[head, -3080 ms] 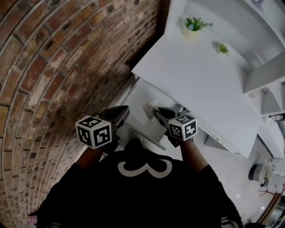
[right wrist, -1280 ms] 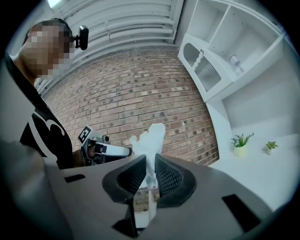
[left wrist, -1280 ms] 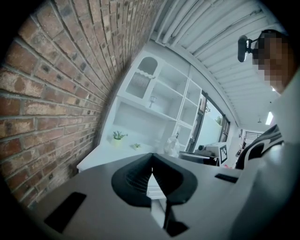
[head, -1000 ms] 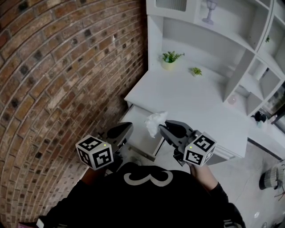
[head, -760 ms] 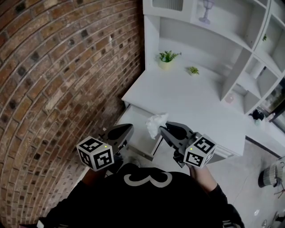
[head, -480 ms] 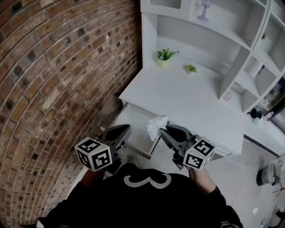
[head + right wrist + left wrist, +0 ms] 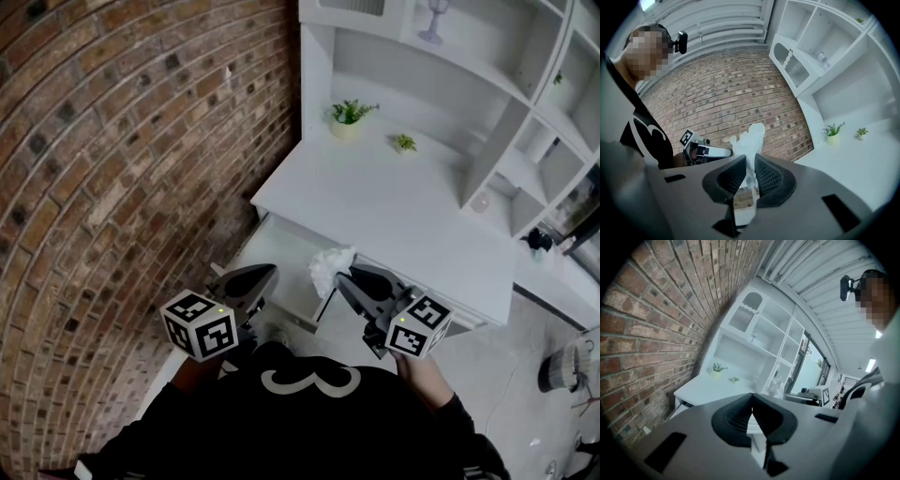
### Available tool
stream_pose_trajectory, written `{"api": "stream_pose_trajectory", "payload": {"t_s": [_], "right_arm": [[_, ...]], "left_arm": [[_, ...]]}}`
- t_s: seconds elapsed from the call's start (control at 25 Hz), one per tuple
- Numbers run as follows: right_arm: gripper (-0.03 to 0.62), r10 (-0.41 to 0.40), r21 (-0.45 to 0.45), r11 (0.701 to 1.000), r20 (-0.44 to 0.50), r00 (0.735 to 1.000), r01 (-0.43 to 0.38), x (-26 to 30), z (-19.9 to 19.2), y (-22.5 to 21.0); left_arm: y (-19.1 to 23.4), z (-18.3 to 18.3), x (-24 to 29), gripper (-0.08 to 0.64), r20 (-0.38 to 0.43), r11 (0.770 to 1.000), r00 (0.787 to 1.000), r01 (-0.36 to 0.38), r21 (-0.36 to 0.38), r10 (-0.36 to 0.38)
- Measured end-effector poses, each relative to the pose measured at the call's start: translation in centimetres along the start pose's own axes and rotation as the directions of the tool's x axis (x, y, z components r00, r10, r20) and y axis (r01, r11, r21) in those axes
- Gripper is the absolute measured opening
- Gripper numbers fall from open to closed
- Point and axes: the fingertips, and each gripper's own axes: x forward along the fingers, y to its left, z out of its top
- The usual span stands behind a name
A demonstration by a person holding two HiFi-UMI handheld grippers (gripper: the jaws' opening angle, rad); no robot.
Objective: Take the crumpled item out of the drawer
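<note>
- One crumpled tissue (image 7: pixel 330 264) (image 7: pixel 751 138) hangs above the open drawer (image 7: pixel 277 248), apparently lifted clear.
- Clamped on it, the right gripper (image 7: pixel 342 275) (image 7: pixel 750 171) carries it.
- Beside it, the left gripper (image 7: pixel 267 272) (image 7: pixel 751 416) is closed, empty, seemingly spare.

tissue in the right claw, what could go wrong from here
1. The right claw pinches only the low end of the tissue. Most of it sticks out loose, so it could slip or tear.
2. The drawer stands open close by, so a dropped tissue may land back in it.
3. The left claw is shut and off to the side, so it likely couldn't catch a drop.
</note>
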Motion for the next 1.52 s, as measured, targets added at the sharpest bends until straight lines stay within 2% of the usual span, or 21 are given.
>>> {"api": "stream_pose_trajectory", "payload": {"t_s": [0.84,1.52], "right_arm": [[0.063,0.017,-0.019,1.000,0.008,1.000,-0.017,0.7,0.6,-0.8],[0.061,0.058,-0.037,0.998,0.022,0.998,-0.057,2.4,1.3,-1.0]], "left_arm": [[0.5,0.4,1.0,0.003,-0.004,1.000,1.000,-0.001,0.014,0.001],[1.7,1.2,0.6,0.003,0.000,0.999,0.999,-0.036,0.024,0.036]]}}
